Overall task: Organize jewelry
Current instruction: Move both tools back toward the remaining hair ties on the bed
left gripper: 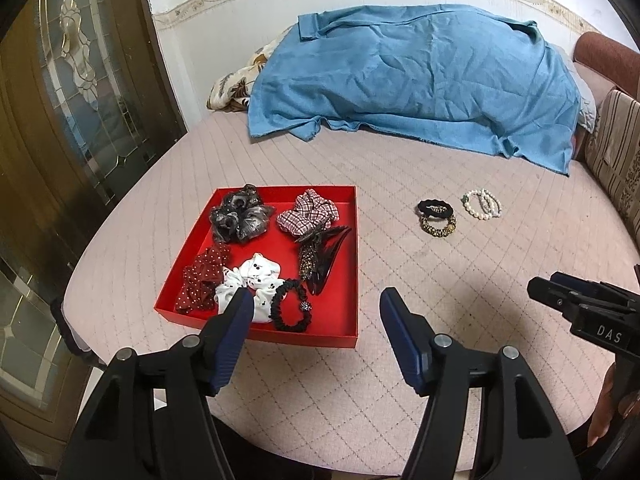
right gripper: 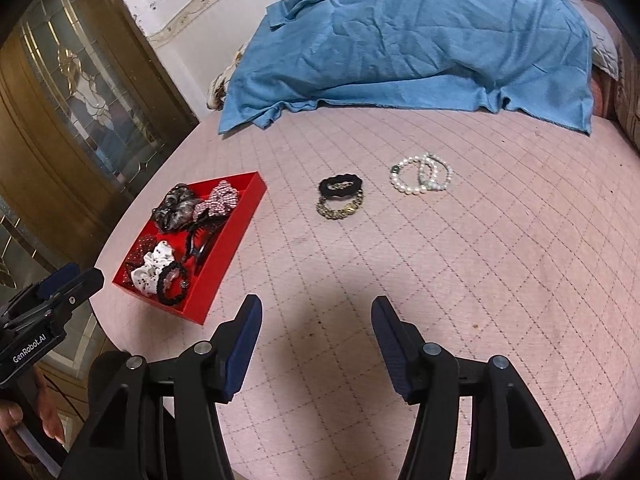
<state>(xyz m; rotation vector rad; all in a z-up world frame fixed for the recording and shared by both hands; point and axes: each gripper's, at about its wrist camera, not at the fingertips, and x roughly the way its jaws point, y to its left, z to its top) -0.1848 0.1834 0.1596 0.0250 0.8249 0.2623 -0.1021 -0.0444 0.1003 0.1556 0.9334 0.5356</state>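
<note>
Both grippers, left gripper (left gripper: 316,308) and right gripper (right gripper: 316,316), stand open and hold nothing. Most of the work looks done: the red tray (left gripper: 256,334) already carries the scrunchies, a hair claw and a black beaded tie. Left on the bed (right gripper: 480,280) are the black-and-gold bracelets (right gripper: 340,196) at 12 o'clock from the right gripper and the pearl bracelets (right gripper: 420,176) at 1 o'clock, both well apart from it.
</note>
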